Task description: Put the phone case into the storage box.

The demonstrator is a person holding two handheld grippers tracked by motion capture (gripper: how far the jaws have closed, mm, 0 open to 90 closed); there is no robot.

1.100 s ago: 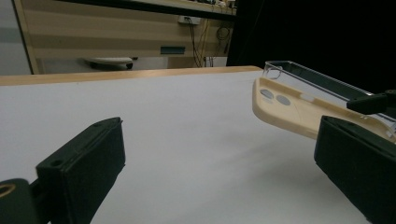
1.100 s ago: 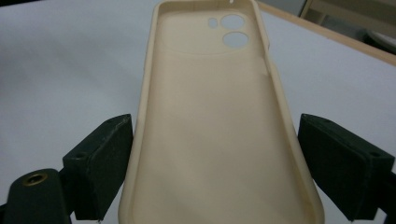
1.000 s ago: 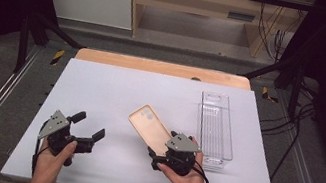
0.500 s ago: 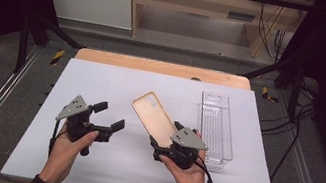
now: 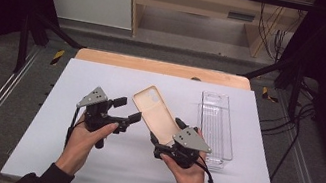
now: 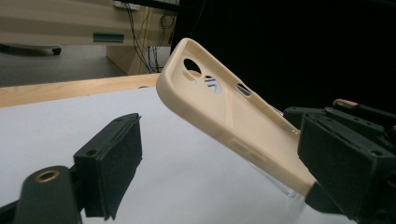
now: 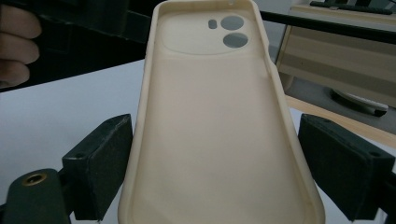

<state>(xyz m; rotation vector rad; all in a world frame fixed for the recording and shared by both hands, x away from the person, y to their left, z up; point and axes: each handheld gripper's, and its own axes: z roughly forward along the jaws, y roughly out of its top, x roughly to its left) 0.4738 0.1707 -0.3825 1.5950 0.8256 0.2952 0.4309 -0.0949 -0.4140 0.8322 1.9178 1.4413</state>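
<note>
A beige phone case (image 5: 154, 112) is held off the white table (image 5: 86, 169), tilted, its camera holes at the far end. My right gripper (image 5: 166, 135) is shut on its near end, a jaw on each long edge. In the right gripper view the case's hollow inside (image 7: 215, 130) faces the camera between the two pads (image 7: 100, 163). My left gripper (image 5: 128, 109) stands open just left of the case's upper half, not touching it. In the left gripper view the case (image 6: 233, 116) slants across between the open jaws, its lower end behind the right pad (image 6: 345, 158).
A clear plastic tray (image 5: 216, 125) lies on the table right of the case, close to my right hand. A wooden strip (image 5: 162, 67) runs along the table's far edge. Metal rails flank the table, and cables lie at the right.
My left gripper has risen and moved right and forward until it is beside the case. My right gripper has lifted the case a little and shifted slightly forward.
</note>
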